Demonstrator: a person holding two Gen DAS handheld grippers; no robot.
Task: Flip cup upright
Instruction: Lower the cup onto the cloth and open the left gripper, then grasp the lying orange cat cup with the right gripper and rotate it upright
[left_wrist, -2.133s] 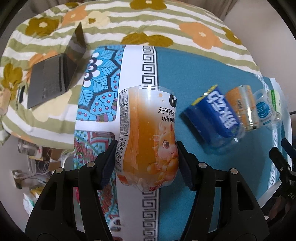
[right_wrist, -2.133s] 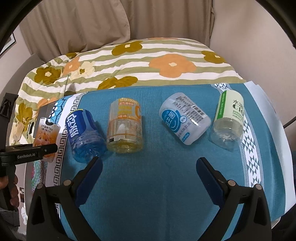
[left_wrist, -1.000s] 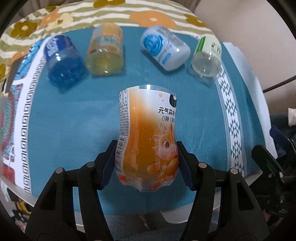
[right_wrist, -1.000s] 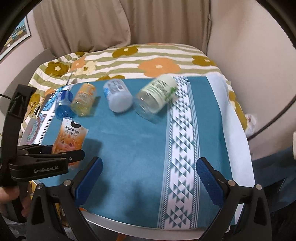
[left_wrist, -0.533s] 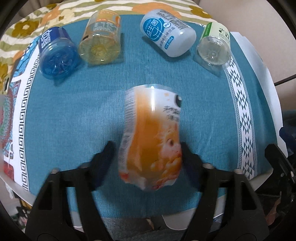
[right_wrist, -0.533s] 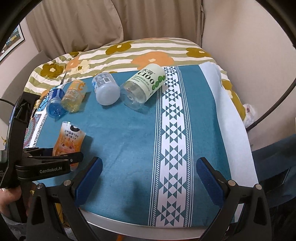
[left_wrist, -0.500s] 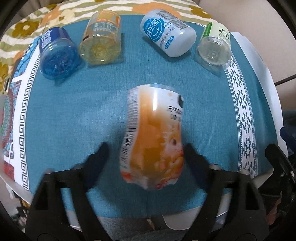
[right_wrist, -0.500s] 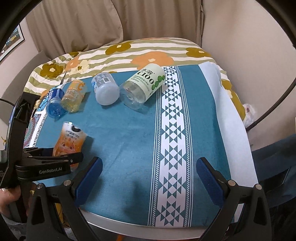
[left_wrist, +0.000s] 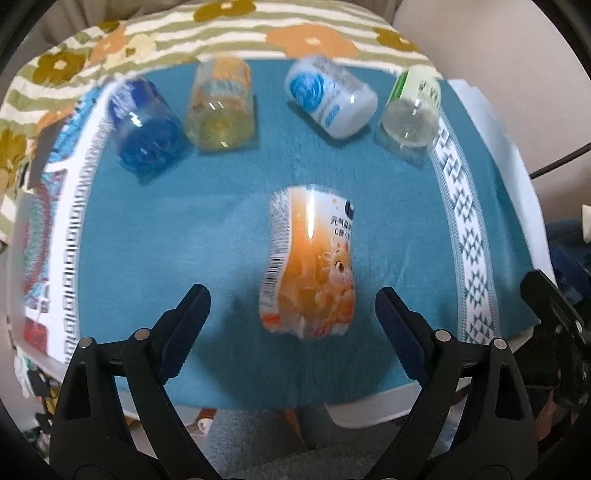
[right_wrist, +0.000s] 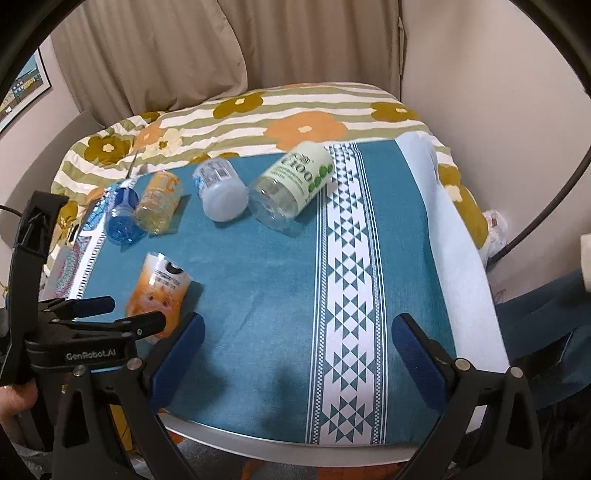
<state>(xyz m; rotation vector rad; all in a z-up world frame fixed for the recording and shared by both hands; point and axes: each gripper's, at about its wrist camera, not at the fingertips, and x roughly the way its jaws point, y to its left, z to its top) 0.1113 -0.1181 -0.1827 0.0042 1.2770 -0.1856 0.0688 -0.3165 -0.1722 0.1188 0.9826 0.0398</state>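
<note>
The orange cartoon-label cup (left_wrist: 308, 266) stands upright on the teal cloth near the table's front edge; it also shows in the right wrist view (right_wrist: 159, 291). My left gripper (left_wrist: 291, 314) is open, its jaws spread wide on either side of the cup without touching it. My right gripper (right_wrist: 297, 343) is open and empty above the cloth's front part. Behind lie a blue cup (left_wrist: 147, 133), a yellow-orange cup (left_wrist: 221, 110), a white-blue cup (left_wrist: 330, 99) and a green-label clear cup (left_wrist: 412, 110), all on their sides.
The teal cloth (right_wrist: 258, 295) has a white triangle-pattern band (right_wrist: 347, 295) on the right. A flowered, striped bedspread (right_wrist: 258, 110) lies behind the table. The left gripper's body (right_wrist: 74, 343) sits at the lower left of the right wrist view.
My left gripper carried the orange cup from the left patterned cloth to the teal cloth, then opened and let go of it. The cup now stands free. The right gripper swung right.
</note>
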